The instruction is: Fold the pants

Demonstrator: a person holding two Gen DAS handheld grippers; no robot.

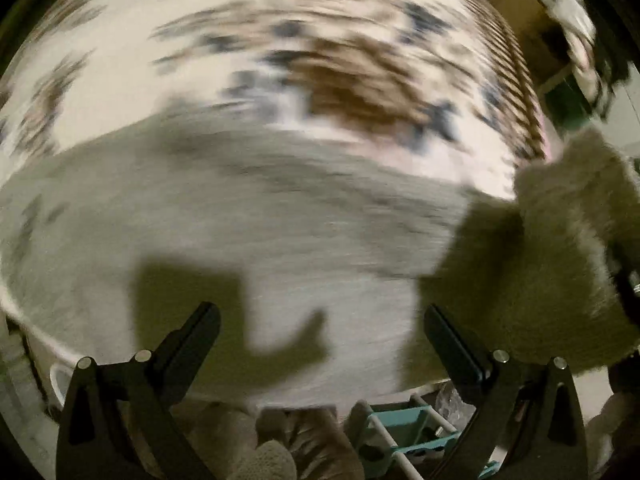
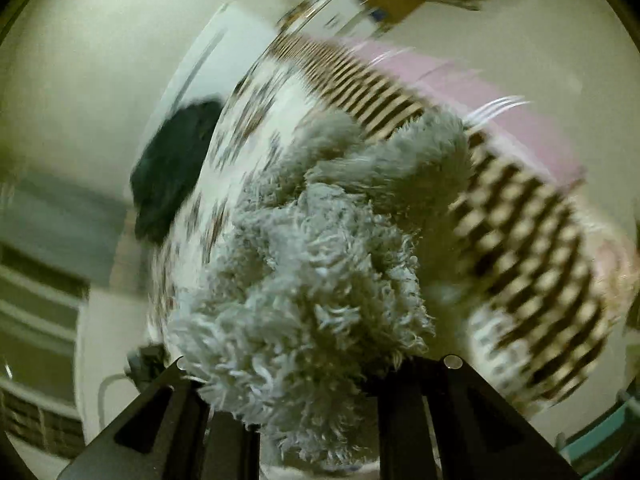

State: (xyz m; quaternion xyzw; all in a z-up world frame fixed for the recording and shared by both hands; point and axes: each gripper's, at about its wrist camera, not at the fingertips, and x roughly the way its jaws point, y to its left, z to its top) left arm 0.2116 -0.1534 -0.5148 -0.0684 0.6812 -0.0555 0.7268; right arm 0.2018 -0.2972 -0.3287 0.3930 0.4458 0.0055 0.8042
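Fleece is judged soft, light and limp, so a hem or waistband edge is the recommended hold. The pants [image 1: 248, 216], grey and shaggy-piled, are spread over a bed [image 1: 320, 12] covered in a brown-and-blue patterned sheet. A bunched portion [image 2: 312, 280] is gripped between the closed jaws of the right tool [image 2: 316, 364]. The left tool [image 1: 320, 332] is held wide open, empty, above the flat cloth. Both views are motion-blurred.

pants [image 1: 240, 216] on bedspread [image 1: 320, 20]; rack [image 1: 404, 428] below edge.
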